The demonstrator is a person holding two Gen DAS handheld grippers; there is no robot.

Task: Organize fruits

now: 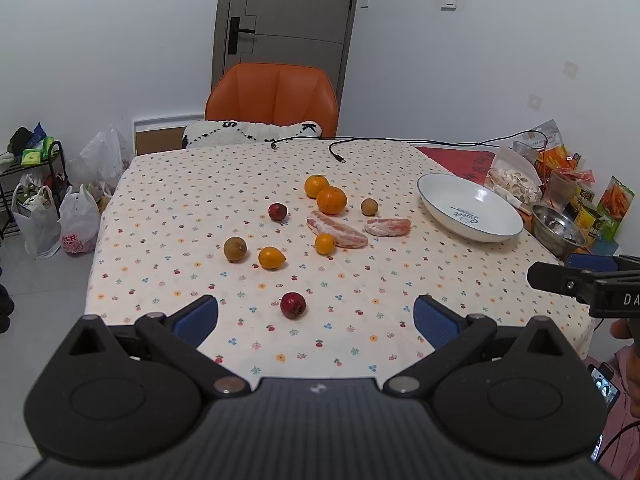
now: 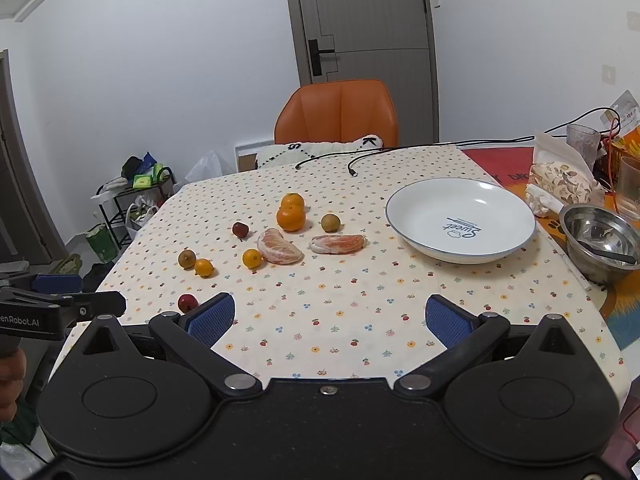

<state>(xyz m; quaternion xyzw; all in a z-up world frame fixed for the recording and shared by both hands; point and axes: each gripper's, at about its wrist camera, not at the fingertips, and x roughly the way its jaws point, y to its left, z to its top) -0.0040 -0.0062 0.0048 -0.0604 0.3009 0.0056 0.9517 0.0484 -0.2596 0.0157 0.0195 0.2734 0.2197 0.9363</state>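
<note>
Fruits [image 1: 331, 200] are lying scattered on the bench [image 1: 360, 320] ahead of both released hand-held grippers, left hand-held gripper [image 1: 316, 316] and right hand-held gripper [image 2: 330, 320]; white plate [image 2: 460, 220] is sitting beyond the right one, steel bowl [image 2: 600, 240] beside it.

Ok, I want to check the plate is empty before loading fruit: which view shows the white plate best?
The right wrist view: the white plate sits near centre, its whole inside visible and empty. The left wrist view shows the plate farther right, more foreshortened, also empty.

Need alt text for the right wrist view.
Open right gripper hovers over a floral tablecloth. Scattered fruits lie ahead, left of an empty white plate; none is plated. The left gripper shows at the left edge.
</note>
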